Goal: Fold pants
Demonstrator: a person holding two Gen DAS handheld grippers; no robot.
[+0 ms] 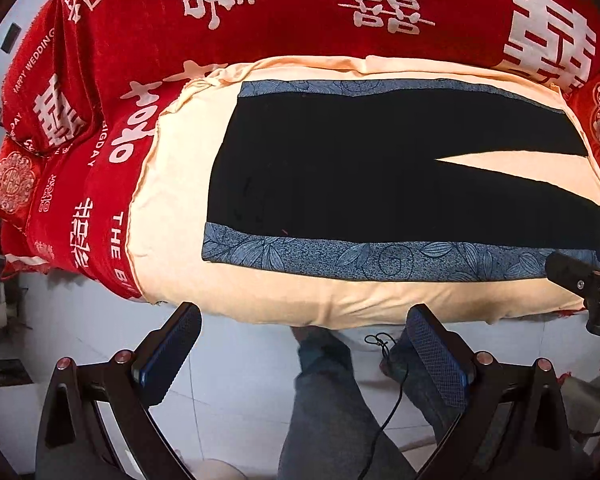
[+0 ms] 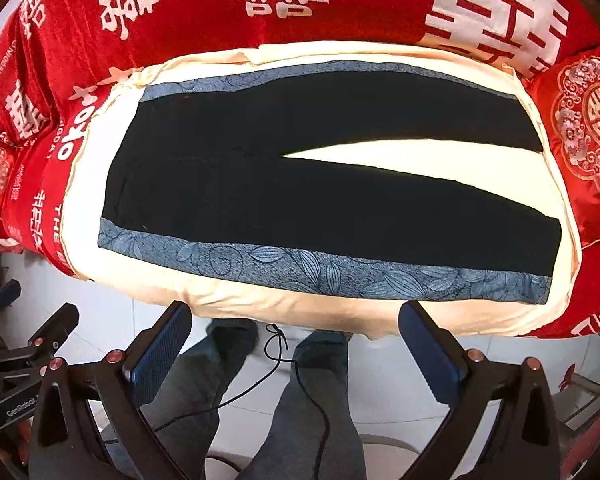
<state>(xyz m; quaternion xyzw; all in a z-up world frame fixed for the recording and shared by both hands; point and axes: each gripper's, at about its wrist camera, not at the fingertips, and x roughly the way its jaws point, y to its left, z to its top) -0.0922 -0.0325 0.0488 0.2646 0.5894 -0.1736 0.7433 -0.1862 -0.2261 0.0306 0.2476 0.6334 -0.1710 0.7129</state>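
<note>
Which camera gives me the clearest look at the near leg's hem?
Right wrist view: the hem of the black pants with blue leaf-print side stripes is fully visible. In the left wrist view, the right tongs cover it.

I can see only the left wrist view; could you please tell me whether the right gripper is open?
Observer: Yes, the right gripper is open and empty, held short of the pants.
Operator: Thank you. That gripper hides the end of the near leg from me; does it lie flat?
Observer: It does. The near hem lies flat and straight on the cream sheet.
Operator: And does the blue band reach the hem?
Observer: Yes, the blue band runs unbroken to the hem's corner.
</note>
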